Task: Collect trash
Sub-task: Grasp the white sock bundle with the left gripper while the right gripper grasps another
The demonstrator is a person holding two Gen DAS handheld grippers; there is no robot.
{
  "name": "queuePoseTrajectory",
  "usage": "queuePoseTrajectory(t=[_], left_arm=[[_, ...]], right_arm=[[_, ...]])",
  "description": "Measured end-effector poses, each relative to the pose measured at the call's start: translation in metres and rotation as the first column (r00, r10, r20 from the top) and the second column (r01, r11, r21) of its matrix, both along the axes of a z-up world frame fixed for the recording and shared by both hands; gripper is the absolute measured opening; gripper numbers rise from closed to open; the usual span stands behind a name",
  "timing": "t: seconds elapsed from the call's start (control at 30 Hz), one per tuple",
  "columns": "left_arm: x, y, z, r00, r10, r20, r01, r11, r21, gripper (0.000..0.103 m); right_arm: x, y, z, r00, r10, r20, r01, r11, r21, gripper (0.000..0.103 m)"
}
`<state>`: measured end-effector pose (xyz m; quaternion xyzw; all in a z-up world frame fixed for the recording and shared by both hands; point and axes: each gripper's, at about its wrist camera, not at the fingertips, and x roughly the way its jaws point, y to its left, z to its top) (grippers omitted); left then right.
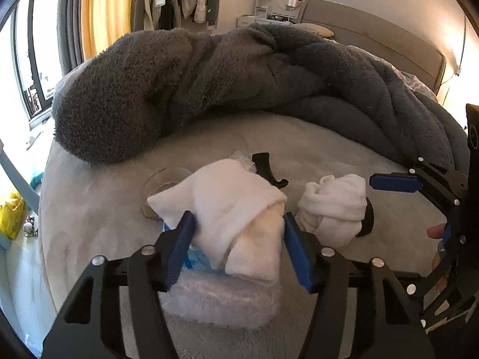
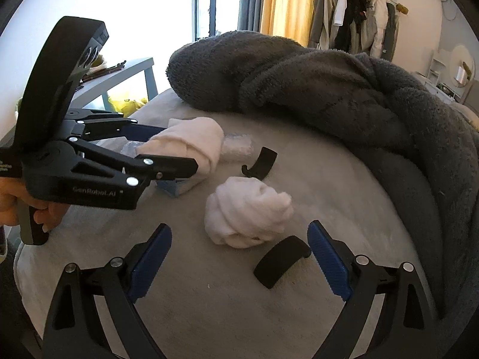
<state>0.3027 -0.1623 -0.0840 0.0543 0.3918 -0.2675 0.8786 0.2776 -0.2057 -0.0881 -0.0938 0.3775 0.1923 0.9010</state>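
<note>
The left gripper [image 1: 238, 246] has its ribbed blue pads [image 1: 179, 248] pressed against both sides of a white cloth [image 1: 236, 206], a soft, loosely folded wad with a pointed corner sticking out to one side. The cloth lies on a pale, short-piled bed cover [image 1: 89, 224], on top of a crinkled clear plastic bag [image 1: 221, 305] with a bit of blue showing under it (what the blue piece is cannot be told). Just behind the cloth sits a ring of clear tape [image 1: 161, 185] and a curved black plastic piece [image 1: 266, 170] shaped like a hook.

The right gripper [image 2: 239, 264] hangs with its jaws spread wide and nothing between the pads. Ahead of it lies a second white cloth [image 2: 248, 212], twisted into a knotted, fluffy ball, and touching its near side is a short, arched black pad [image 2: 281, 264] with a matte surface. A hand [image 2: 45, 209] grips the left tool's handle.

A thick grey fleece blanket [image 2: 299, 83] is bunched in heavy rolls along the far side of the bed. Beyond it hang yellow curtains [image 2: 287, 3] and a rack of clothes [image 2: 350, 15].
</note>
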Motion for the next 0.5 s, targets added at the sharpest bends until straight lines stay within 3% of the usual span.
queuePoseTrajectory(t=[0.2,0.5], left_arm=[[-0.003,-0.002,0.002,1.000,-0.026,-0.003,0.026,0.999,-0.022,0.037],[-0.008,0.015,0.019,1.000,-0.016,0.019,0.018,0.994,-0.107,0.032]], right_arm=[[0.002,-0.001,0.001,1.000,-0.001,-0.003,0.001,1.000,0.014,0.093],[0.014,0.006,-0.003,1.000,-0.016,-0.015,0.016,1.000,-0.004,0.093]])
